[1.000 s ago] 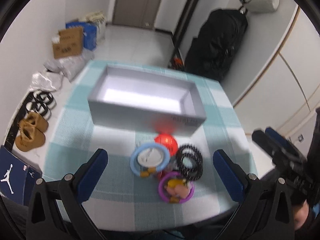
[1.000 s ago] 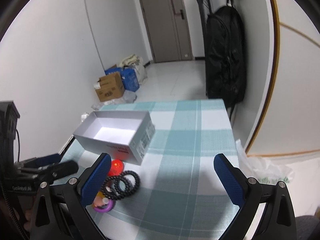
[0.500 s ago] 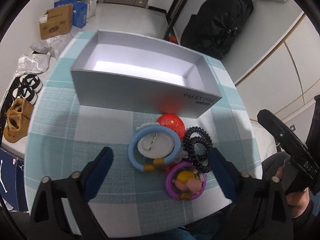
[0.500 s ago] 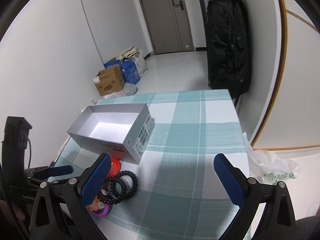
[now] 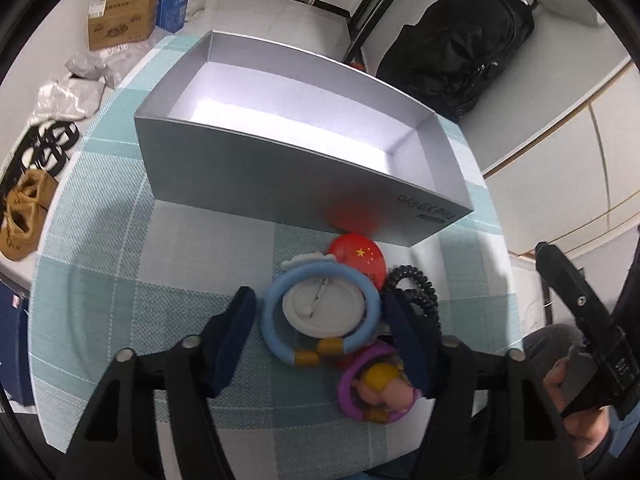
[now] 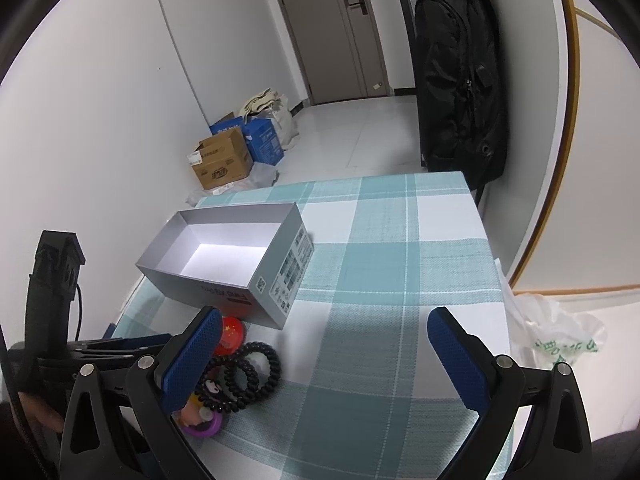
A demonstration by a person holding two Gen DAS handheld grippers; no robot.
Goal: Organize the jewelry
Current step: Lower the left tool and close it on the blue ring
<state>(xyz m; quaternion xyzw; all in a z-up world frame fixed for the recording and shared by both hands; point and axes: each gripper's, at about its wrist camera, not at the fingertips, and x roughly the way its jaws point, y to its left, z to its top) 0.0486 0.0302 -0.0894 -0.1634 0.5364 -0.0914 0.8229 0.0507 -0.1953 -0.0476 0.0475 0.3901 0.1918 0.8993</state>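
Jaws of the left gripper have just been closing around the light blue ring bracelet with gold beads, which sits between the pads; firm contact I cannot tell. It lies on the teal checked tablecloth beside a red round badge, black coiled hair ties and a purple ring with a toy figure, just before the open grey cardboard box

From the right wrist, the right gripper hangs wide open over bare cloth
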